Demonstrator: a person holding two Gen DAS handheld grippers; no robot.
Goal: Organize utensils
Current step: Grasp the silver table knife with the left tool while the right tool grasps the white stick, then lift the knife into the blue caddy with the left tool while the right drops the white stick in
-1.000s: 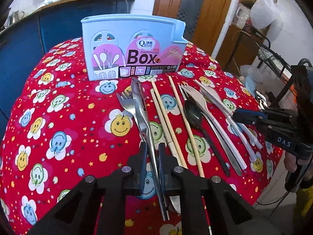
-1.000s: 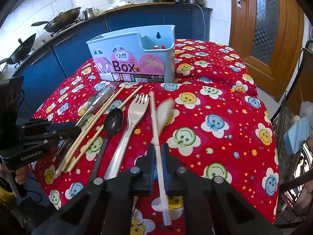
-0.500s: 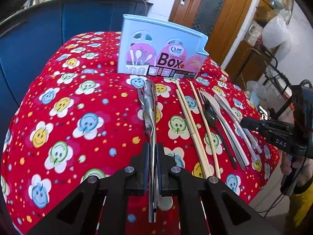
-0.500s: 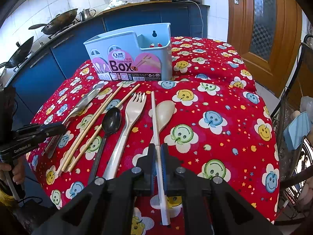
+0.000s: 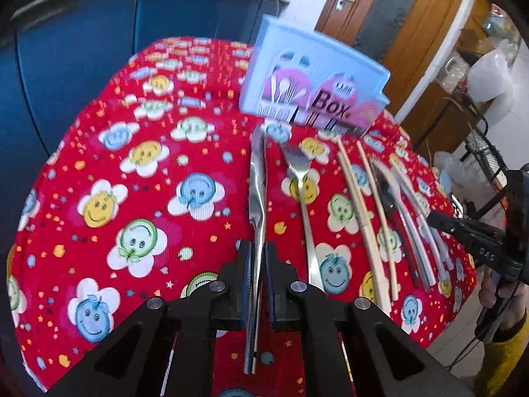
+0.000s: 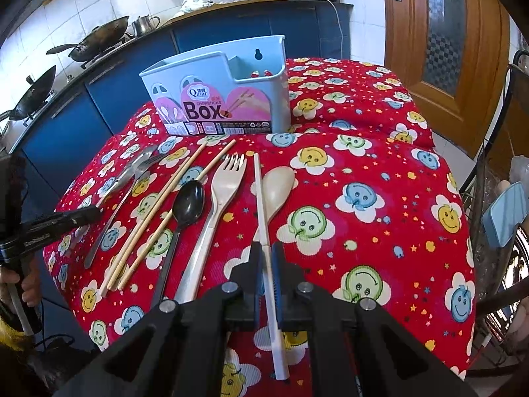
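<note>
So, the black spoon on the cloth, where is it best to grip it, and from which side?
Probably the thin handle of the black spoon, near its end, from above with the jaws across it. It lies flat; the bowl is wide and rounded, and chopsticks and a beige fork lie close alongside.

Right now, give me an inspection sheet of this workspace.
Surface: table under a red smiley-flower cloth.
Job's things: blue chopsticks box upright at the back; steel fork, wooden chopsticks, black spoon, beige fork and beige spoon lying in a row.
Clutter: nothing seen on the cloth.
Grippers: left hand-held gripper shut on a steel knife; right hand-held gripper shut on a white chopstick.
Cables: dark cable hanging below the right hand-held gripper's handle, at the left wrist view's right edge.
Surroundings: blue cabinets, woks, wooden door.
</note>
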